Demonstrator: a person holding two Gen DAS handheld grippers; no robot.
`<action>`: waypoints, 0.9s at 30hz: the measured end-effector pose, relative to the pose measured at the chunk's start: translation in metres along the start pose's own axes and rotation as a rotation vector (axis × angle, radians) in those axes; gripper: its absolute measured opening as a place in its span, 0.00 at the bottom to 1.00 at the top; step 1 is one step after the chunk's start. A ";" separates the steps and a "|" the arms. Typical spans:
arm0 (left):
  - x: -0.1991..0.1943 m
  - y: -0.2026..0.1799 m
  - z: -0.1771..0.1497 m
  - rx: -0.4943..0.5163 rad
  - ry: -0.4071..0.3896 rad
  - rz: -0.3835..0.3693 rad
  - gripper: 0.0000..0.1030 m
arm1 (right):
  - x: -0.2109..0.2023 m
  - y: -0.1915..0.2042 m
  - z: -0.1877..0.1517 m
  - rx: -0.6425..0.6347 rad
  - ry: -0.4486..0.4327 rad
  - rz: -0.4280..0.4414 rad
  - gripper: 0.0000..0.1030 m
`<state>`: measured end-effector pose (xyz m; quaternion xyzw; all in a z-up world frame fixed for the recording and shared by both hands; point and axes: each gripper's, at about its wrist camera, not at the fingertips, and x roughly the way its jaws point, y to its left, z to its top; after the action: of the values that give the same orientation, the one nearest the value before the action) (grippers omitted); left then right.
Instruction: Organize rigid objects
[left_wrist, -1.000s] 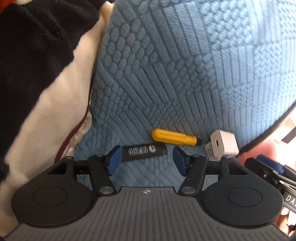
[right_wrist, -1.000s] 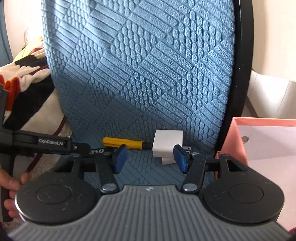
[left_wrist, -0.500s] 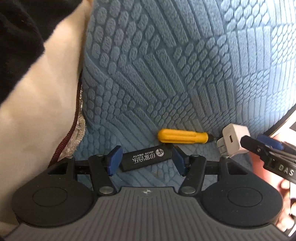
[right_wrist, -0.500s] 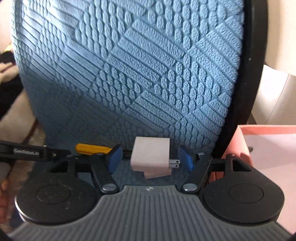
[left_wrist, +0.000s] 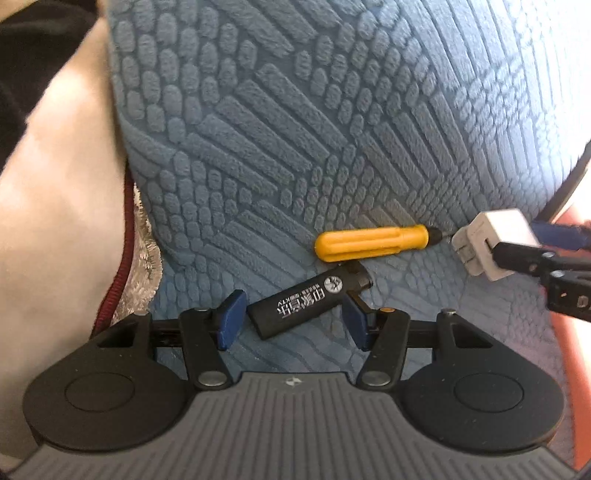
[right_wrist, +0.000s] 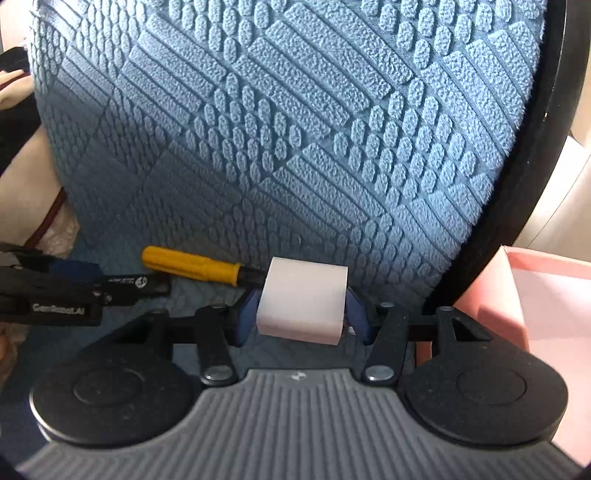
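Note:
A black lighter-like stick with white print (left_wrist: 308, 298) lies tilted on the blue textured cushion (left_wrist: 332, 129), between the jaws of my left gripper (left_wrist: 291, 319), which is open around it. A yellow-handled screwdriver (left_wrist: 373, 242) lies just beyond it and also shows in the right wrist view (right_wrist: 192, 266). My right gripper (right_wrist: 301, 312) is shut on the white charger block (right_wrist: 303, 301), which also shows in the left wrist view (left_wrist: 491, 247).
A pink box (right_wrist: 546, 295) stands at the right beside the cushion's black rim (right_wrist: 532, 155). A cream and black blanket (left_wrist: 55, 221) lies along the cushion's left side.
My left gripper has moved in so the black stick lies between its jaws. My right gripper has closed on the white charger block.

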<state>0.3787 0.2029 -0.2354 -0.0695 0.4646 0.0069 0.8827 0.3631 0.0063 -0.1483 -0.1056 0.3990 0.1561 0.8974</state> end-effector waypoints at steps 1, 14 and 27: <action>0.001 -0.002 0.000 0.020 -0.003 0.011 0.60 | -0.003 0.003 -0.001 -0.005 -0.001 0.001 0.54; 0.015 -0.048 0.000 0.282 -0.043 0.046 0.60 | -0.022 0.018 -0.014 -0.046 0.021 0.046 0.54; -0.006 -0.013 0.002 0.075 0.018 -0.059 0.37 | -0.011 -0.006 -0.019 0.000 0.061 0.050 0.53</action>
<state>0.3781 0.1910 -0.2282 -0.0501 0.4701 -0.0370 0.8804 0.3451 -0.0077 -0.1522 -0.1004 0.4286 0.1750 0.8807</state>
